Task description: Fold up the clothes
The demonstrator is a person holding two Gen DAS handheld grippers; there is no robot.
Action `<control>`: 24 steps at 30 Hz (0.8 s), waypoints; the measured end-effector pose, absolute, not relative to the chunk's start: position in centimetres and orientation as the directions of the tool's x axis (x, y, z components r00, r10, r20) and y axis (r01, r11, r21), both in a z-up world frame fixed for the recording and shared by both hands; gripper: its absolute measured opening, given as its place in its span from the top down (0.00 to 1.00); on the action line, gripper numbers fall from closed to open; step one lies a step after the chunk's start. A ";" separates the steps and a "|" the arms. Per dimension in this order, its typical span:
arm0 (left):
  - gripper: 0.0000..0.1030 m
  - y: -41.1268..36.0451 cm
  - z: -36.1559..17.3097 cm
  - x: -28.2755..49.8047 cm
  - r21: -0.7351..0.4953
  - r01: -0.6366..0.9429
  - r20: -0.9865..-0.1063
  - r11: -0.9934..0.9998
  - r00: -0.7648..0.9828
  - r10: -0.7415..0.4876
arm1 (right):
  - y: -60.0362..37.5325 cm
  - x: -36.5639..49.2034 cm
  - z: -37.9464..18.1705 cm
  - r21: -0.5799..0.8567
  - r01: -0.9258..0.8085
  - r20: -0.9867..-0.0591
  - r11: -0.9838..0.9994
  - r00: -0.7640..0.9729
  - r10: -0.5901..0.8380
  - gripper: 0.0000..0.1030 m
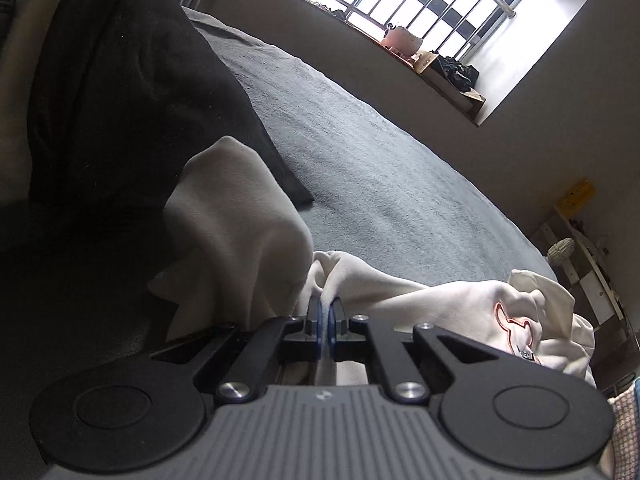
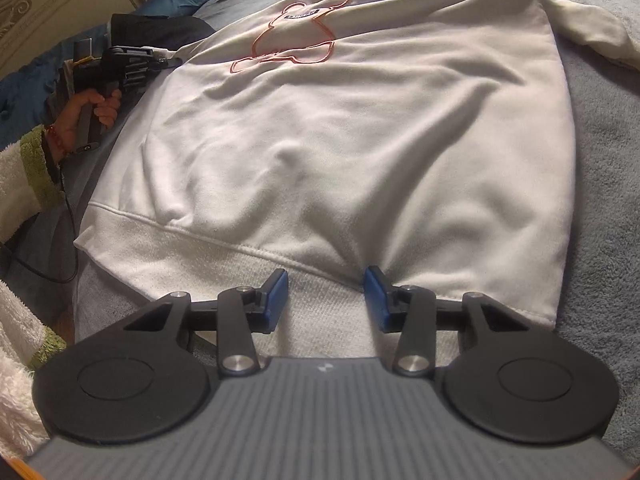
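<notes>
Already my left gripper pinches the white hoodie on the grey bed; my right gripper, pads apart, straddles its near ribbed hem, running left-right.

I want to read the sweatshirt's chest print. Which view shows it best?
The right wrist view: the orange outline print lies flat and whole on the white sweatshirt. The left wrist view shows only part of it, crumpled in folds.
</notes>
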State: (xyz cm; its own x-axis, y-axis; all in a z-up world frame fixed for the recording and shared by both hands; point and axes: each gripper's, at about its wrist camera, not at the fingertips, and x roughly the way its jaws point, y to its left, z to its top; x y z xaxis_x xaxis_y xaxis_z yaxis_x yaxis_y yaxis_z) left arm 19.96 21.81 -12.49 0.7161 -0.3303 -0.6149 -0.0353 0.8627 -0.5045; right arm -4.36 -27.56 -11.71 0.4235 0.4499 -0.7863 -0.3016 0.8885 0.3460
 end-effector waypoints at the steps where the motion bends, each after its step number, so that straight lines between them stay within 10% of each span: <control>1: 0.91 21.8 -12.4 19.9 -0.504 -0.030 -0.615 0.863 0.714 -0.334 | -27.5 -4.4 -11.7 0.340 -0.304 -0.788 0.890 0.425 0.446 0.61; 4: 0.87 22.6 -11.6 19.0 -0.517 -0.016 -0.609 0.856 0.710 -0.354 | -27.3 -4.5 -11.5 0.320 -0.314 -0.792 0.894 0.429 0.434 0.61; 9: 0.52 23.8 -9.0 15.3 -0.477 -0.003 -0.589 0.879 0.743 -0.317 | -27.1 -4.6 -11.4 0.303 -0.323 -0.789 0.896 0.442 0.426 0.60; 24: 0.88 15.0 -11.7 1.0 -0.345 0.245 -0.740 0.906 0.522 -0.423 | -26.7 -5.5 -11.5 0.282 -0.328 -0.769 0.902 0.484 0.417 0.61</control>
State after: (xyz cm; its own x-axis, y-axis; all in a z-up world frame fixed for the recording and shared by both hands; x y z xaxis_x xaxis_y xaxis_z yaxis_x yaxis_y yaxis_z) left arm 0.97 14.97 -11.68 0.5224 -0.4228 -0.7405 0.2449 0.9062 -0.3446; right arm -5.47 -26.71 -11.47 0.4842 0.4166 -0.7694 -0.3279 0.9017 0.2819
